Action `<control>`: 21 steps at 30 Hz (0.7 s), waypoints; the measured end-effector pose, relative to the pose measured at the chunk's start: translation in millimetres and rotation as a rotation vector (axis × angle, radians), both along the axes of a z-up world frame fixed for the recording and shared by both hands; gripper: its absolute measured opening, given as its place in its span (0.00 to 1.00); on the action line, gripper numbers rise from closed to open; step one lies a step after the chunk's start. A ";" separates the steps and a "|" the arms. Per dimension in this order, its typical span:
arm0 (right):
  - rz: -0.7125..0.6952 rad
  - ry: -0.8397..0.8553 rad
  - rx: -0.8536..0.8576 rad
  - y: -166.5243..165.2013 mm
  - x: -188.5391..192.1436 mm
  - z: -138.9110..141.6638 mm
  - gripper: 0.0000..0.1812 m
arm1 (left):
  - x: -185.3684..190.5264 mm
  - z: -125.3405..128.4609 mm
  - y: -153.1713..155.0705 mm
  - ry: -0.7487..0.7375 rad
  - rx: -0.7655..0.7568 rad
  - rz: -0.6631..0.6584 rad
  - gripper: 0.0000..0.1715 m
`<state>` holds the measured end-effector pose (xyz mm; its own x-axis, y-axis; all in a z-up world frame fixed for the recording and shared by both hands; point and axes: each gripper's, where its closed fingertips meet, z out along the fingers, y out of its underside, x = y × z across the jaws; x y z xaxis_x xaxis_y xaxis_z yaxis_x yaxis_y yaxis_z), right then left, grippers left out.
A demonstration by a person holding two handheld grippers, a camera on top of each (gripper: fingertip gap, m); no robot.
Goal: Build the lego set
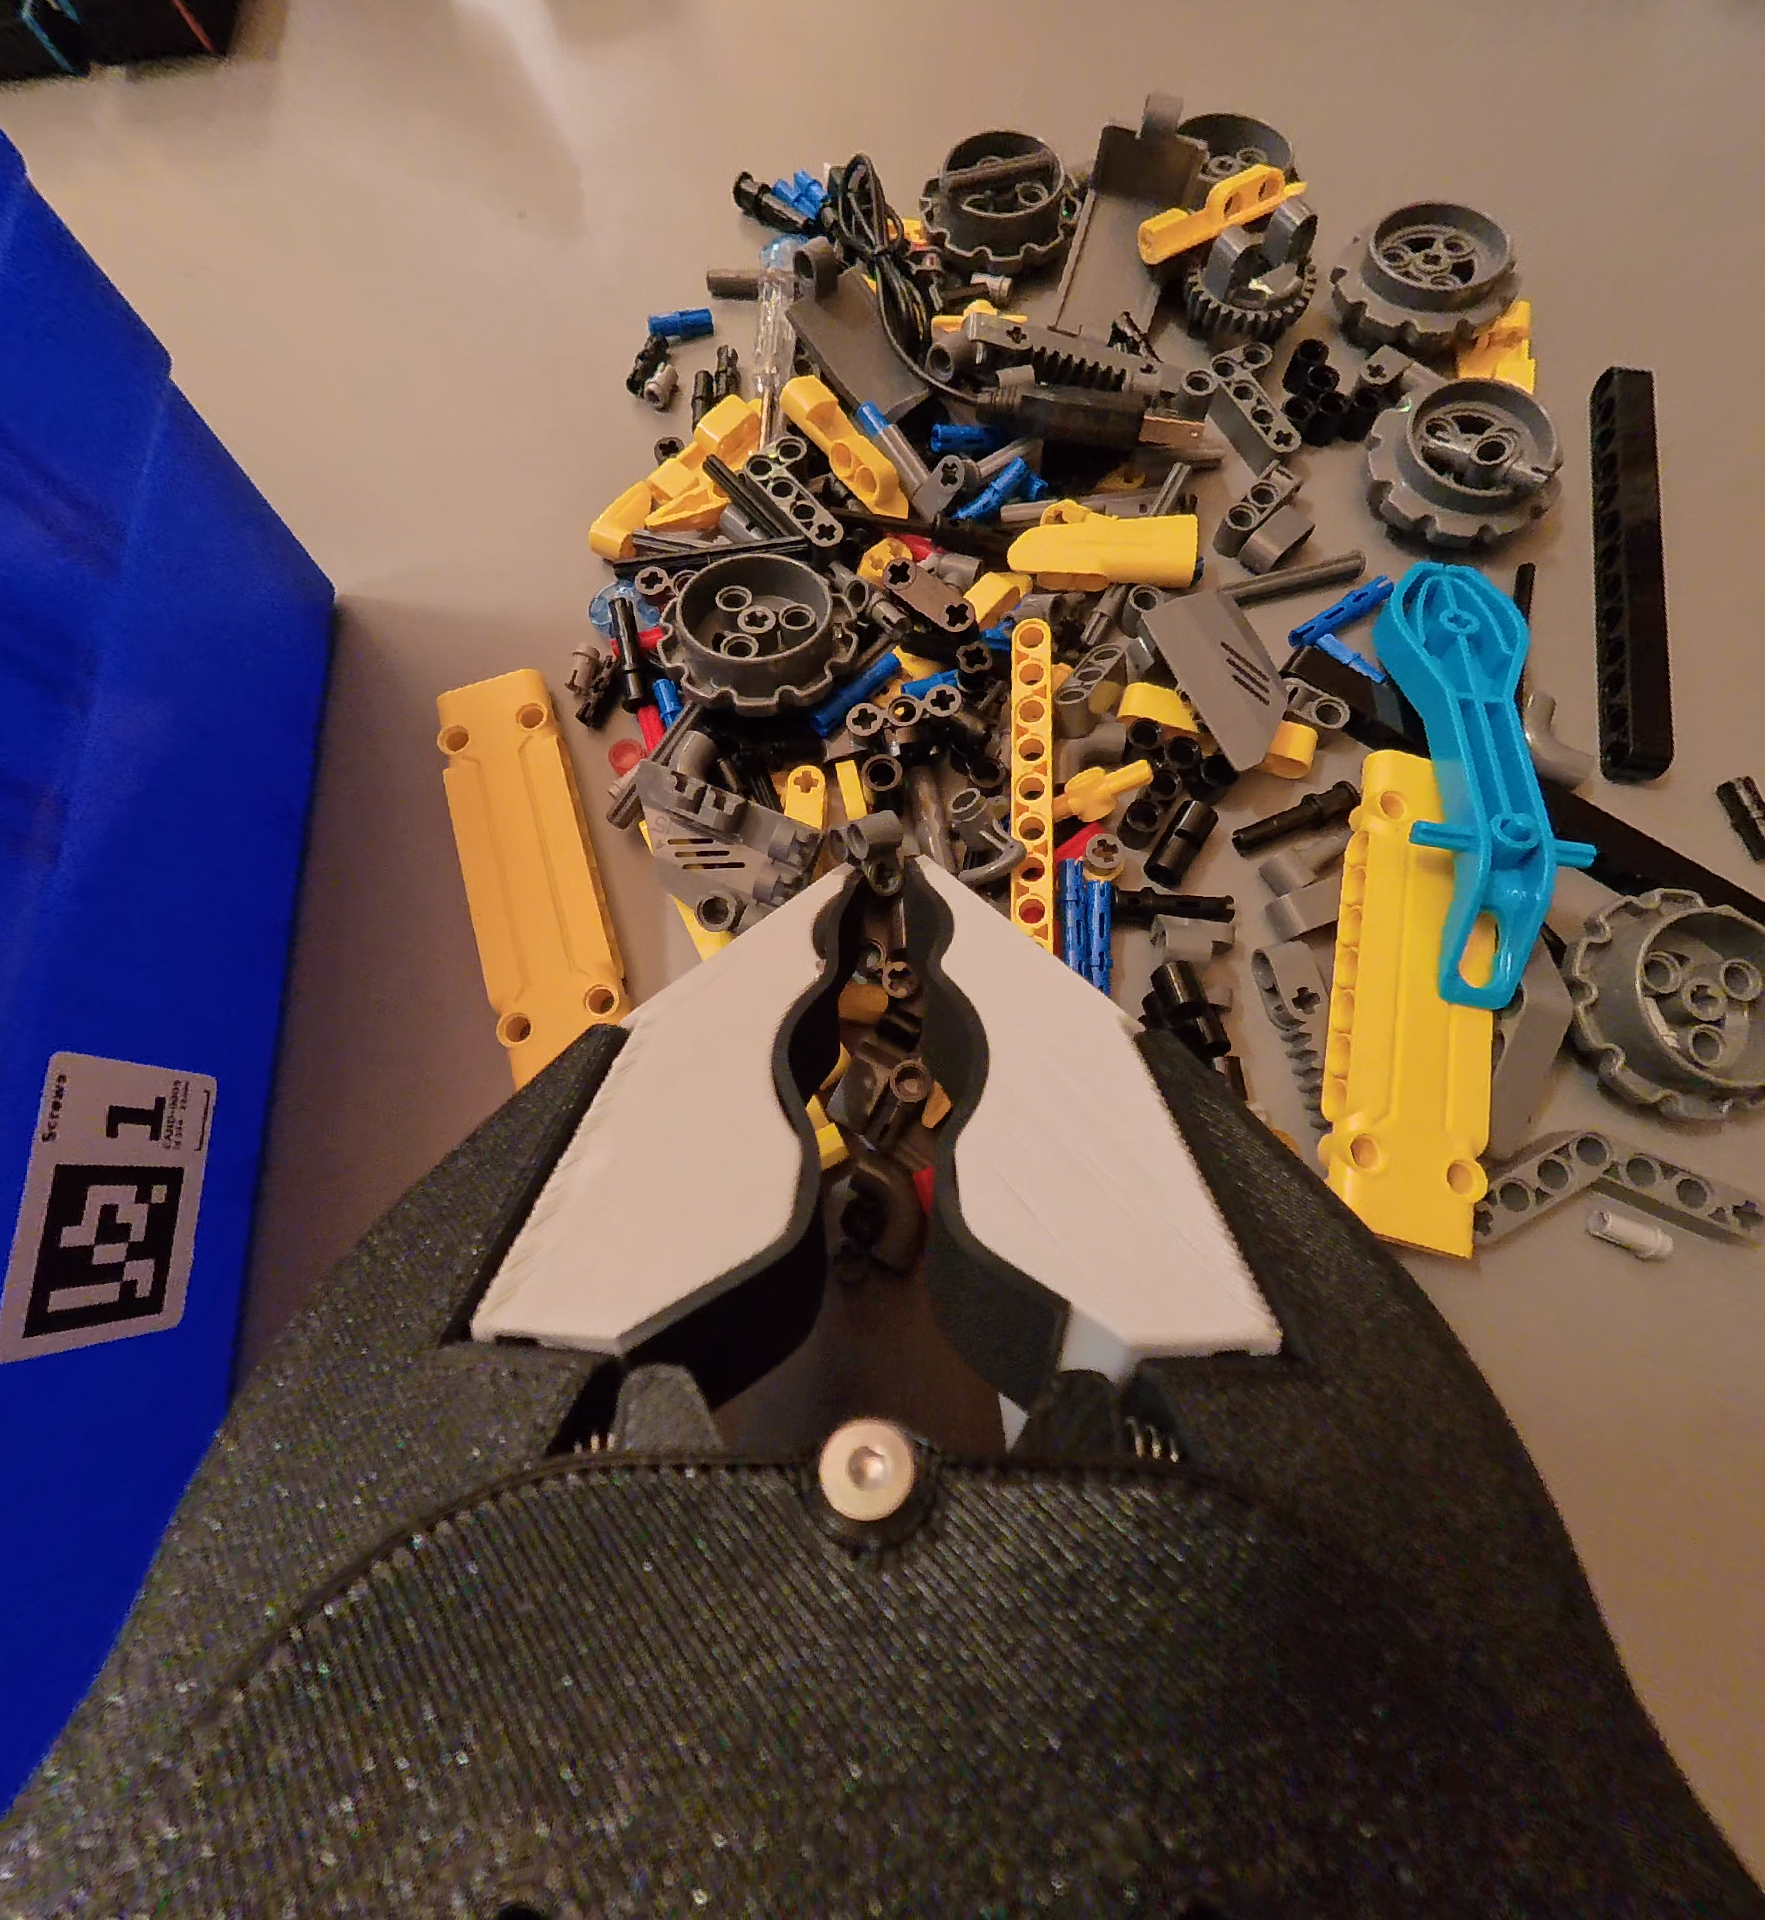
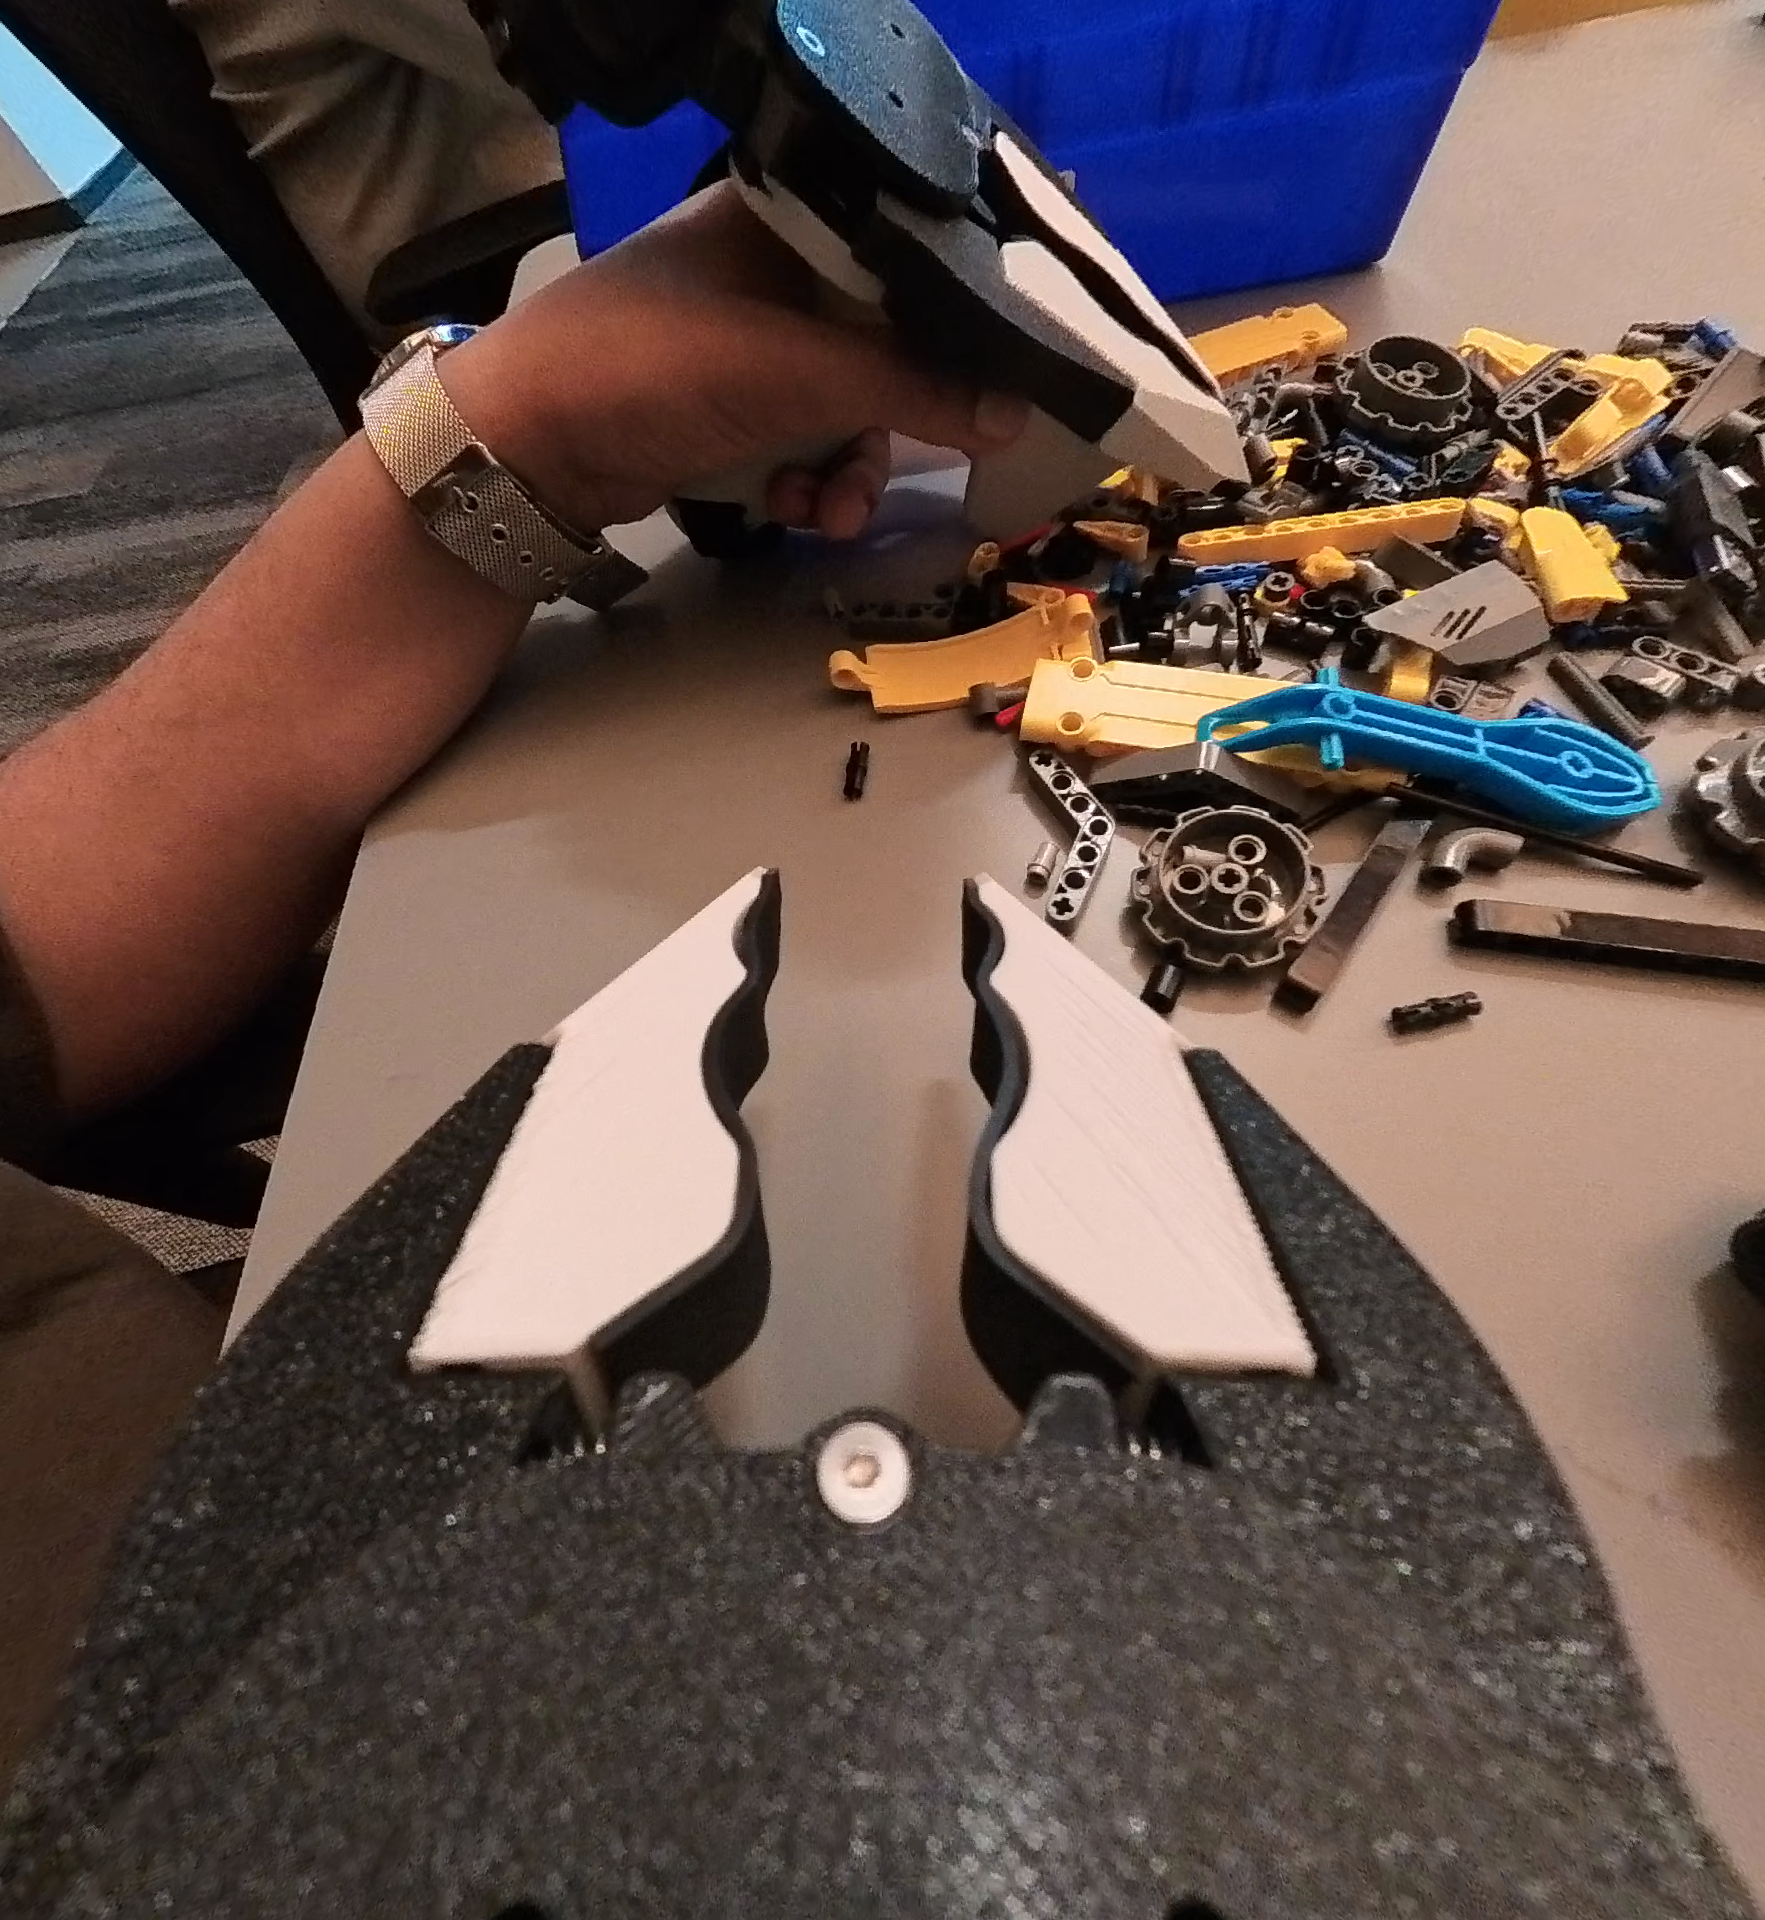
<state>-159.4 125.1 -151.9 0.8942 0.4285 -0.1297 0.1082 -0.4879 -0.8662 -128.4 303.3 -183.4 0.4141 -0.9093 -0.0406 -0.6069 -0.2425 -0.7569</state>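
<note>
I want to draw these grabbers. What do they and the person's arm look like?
Both the left gripper and the right gripper have sparkly black bodies, pale grey pointed jaws with wavy black inner edges, and one silver screw. The arm wears a silver mesh watch band.

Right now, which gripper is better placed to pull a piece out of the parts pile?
Left. The left gripper has its tips nearly closed around a small grey connector at the pile's near edge. The right gripper is open over bare table, short of the pile, nearest a grey wheel hub.
</note>
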 end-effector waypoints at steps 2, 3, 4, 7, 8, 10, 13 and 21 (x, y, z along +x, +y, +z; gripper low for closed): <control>0.001 -0.005 0.001 -0.1 -0.4 -0.2 0.19 | 0.0 -0.5 -0.2 0.003 0.000 -0.001 0.03; 0.001 -0.009 0.002 -0.1 -0.5 -0.2 0.19 | 0.2 -0.9 -0.2 0.007 0.001 -0.002 0.04; 0.001 -0.012 0.001 -0.1 -0.7 -0.5 0.19 | 0.1 -1.4 -0.3 0.010 0.002 -0.001 0.05; 0.000 -0.019 0.003 -0.1 -0.9 -0.8 0.19 | 0.4 -1.7 -0.4 0.014 0.006 -0.004 0.05; 0.000 -0.020 0.004 -0.1 -0.9 -0.6 0.19 | 0.4 -1.9 -0.4 0.015 0.004 -0.004 0.05; -0.001 -0.017 0.004 0.0 -0.8 -0.5 0.19 | 0.4 -2.1 -0.4 0.015 0.002 -0.003 0.05; -0.001 -0.010 0.005 0.0 -0.5 0.0 0.19 | 0.4 -2.7 -0.3 0.019 0.003 -0.003 0.05; 0.000 -0.025 0.005 -0.1 -1.1 -0.8 0.19 | 0.3 -2.8 -0.1 0.020 0.004 -0.001 0.06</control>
